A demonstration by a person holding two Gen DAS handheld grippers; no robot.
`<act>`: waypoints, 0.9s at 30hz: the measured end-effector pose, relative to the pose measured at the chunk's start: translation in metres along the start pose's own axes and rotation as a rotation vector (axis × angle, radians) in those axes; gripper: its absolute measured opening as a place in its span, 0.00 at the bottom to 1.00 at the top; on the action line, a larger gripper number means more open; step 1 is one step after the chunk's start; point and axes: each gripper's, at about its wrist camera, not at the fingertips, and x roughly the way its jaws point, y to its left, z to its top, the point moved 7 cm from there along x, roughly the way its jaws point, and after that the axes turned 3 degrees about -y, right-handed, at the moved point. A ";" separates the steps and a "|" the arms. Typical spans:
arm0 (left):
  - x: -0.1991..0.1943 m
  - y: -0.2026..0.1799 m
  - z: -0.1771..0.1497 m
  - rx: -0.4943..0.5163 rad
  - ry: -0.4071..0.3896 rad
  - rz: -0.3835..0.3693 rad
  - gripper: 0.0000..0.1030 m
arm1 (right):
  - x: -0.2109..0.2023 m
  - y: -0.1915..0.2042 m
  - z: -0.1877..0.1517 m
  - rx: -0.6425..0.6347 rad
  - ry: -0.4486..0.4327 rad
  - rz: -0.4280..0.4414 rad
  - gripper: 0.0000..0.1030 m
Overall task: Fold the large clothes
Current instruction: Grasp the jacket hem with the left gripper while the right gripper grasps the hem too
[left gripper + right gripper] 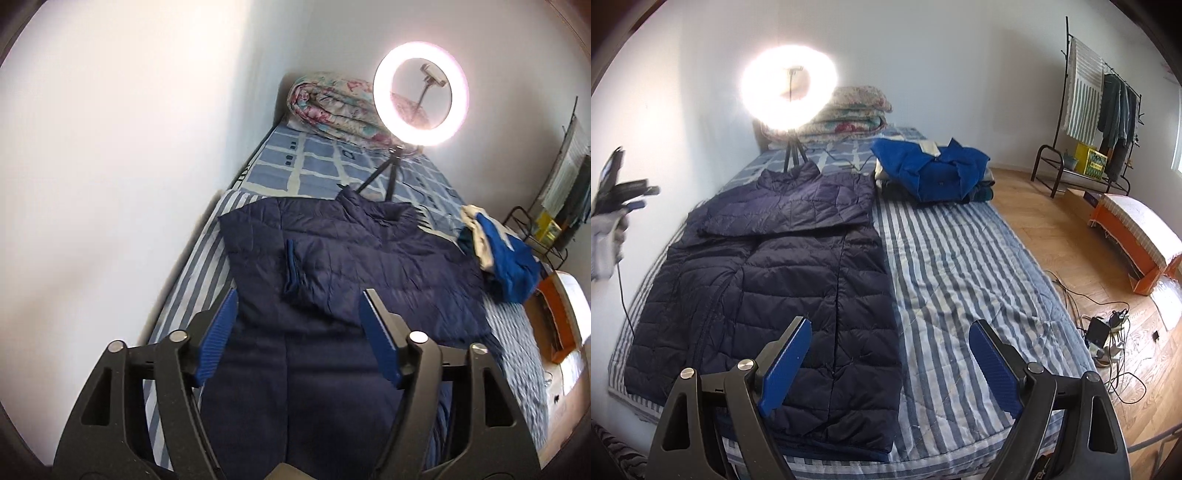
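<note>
Nearest to the camera, the right gripper [890, 350] with black arms and blue ribbed pads is seen spread wide, with nothing between its pads, above the striped blue-and-white quilted bed cover [960, 266]. At the far left of the right wrist view, the left gripper [635, 195] is held up in a grey-gloved hand [607, 240]; in its own view its jaws are spread apart and empty. The dark navy quilted puffer jacket [768, 266] is laid flat on the left part of the bed, one sleeve folded across its chest. Behind it a lit ring lamp on a black tripod [788, 85] is placed. To the right a pile of folded clothes topped by a bright blue garment [934, 170] is seen.
</note>
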 end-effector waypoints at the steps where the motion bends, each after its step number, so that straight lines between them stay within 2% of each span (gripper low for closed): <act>1: -0.015 0.003 -0.007 0.005 0.004 -0.003 0.70 | 0.000 0.000 0.000 0.002 0.001 0.006 0.86; 4: -0.047 0.011 -0.031 0.024 0.026 0.007 0.71 | 0.004 0.001 -0.005 0.009 0.007 0.059 0.93; 9: -0.081 0.027 -0.080 0.012 0.107 -0.019 0.71 | 0.007 0.017 -0.014 -0.100 0.012 0.100 0.93; 13: -0.095 0.048 -0.127 -0.047 0.188 -0.024 0.71 | 0.010 0.024 -0.019 -0.160 0.013 0.157 0.93; 15: -0.095 0.056 -0.150 -0.070 0.231 -0.035 0.71 | 0.019 0.023 -0.024 -0.166 0.059 0.194 0.93; 17: -0.091 0.064 -0.179 -0.099 0.297 -0.044 0.71 | 0.039 0.016 -0.031 -0.135 0.149 0.237 0.93; 21: -0.078 0.075 -0.226 -0.146 0.390 -0.038 0.71 | 0.072 -0.003 -0.047 -0.073 0.272 0.265 0.85; 24: -0.068 0.081 -0.246 -0.186 0.446 -0.037 0.71 | 0.089 -0.011 -0.059 -0.084 0.322 0.271 0.85; 27: -0.062 0.088 -0.256 -0.229 0.481 -0.045 0.71 | 0.101 -0.020 -0.069 -0.059 0.365 0.316 0.82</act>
